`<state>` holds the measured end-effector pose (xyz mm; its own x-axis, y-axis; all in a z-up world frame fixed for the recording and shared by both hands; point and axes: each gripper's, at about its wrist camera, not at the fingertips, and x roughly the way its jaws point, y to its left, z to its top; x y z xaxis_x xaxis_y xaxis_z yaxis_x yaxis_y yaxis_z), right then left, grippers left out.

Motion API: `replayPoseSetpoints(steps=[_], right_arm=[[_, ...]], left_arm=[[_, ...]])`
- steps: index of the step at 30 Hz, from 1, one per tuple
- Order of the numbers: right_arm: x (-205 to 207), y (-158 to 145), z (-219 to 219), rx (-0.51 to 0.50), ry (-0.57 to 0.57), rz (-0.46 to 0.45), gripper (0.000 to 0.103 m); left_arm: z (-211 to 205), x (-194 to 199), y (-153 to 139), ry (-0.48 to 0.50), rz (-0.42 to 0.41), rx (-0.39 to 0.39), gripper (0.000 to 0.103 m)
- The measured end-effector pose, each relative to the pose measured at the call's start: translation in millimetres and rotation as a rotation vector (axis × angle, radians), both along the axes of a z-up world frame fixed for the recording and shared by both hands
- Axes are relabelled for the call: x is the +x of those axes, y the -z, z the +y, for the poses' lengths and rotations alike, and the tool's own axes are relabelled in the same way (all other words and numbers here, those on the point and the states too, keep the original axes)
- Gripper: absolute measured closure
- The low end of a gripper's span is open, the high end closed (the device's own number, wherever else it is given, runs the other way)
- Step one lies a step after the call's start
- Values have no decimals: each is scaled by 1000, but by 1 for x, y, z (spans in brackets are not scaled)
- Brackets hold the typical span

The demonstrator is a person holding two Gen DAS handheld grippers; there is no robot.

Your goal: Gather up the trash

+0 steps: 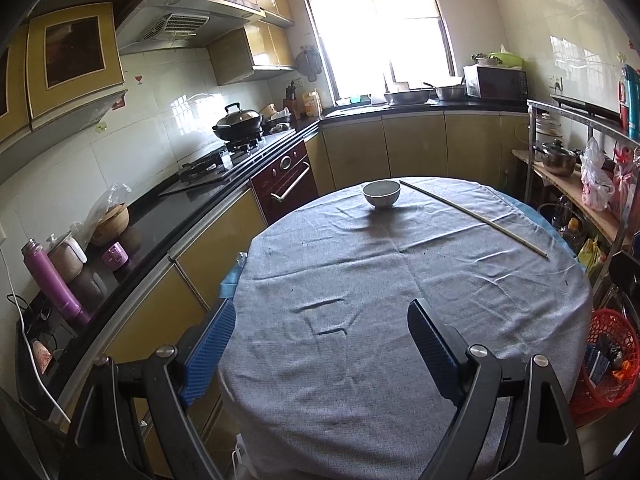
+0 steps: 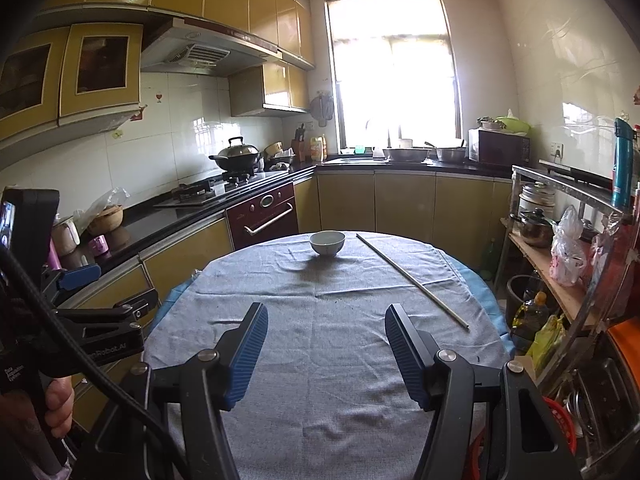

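Two grippers wait over a round table with a bowl and a long stick.

The left gripper (image 1: pixel 322 320) is spread wide and holds nothing. The right gripper (image 2: pixel 326 322) is spread wide too, with nothing in it. Both hang above the near side of the table (image 1: pixel 360 380), which wears a gray cloth (image 2: pixel 320 360). A small white bowl (image 2: pixel 327 242) sits upright at the far edge. The thin stick (image 2: pixel 412 280) lies flat on the cloth just right of the bowl, not touching it.
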<state>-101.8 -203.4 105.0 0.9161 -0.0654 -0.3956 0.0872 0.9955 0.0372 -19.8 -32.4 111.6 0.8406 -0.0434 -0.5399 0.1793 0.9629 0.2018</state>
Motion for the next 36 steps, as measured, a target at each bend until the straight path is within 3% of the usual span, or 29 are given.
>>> replayPoseSetpoints(steps=[20, 36], right_arm=[[52, 9, -15, -48, 50, 90, 38], [108, 20, 65, -119, -34, 153, 38]], left_arm=[[-10, 53, 13, 50, 45, -79, 15], [67, 80, 28, 12, 57, -140, 15]])
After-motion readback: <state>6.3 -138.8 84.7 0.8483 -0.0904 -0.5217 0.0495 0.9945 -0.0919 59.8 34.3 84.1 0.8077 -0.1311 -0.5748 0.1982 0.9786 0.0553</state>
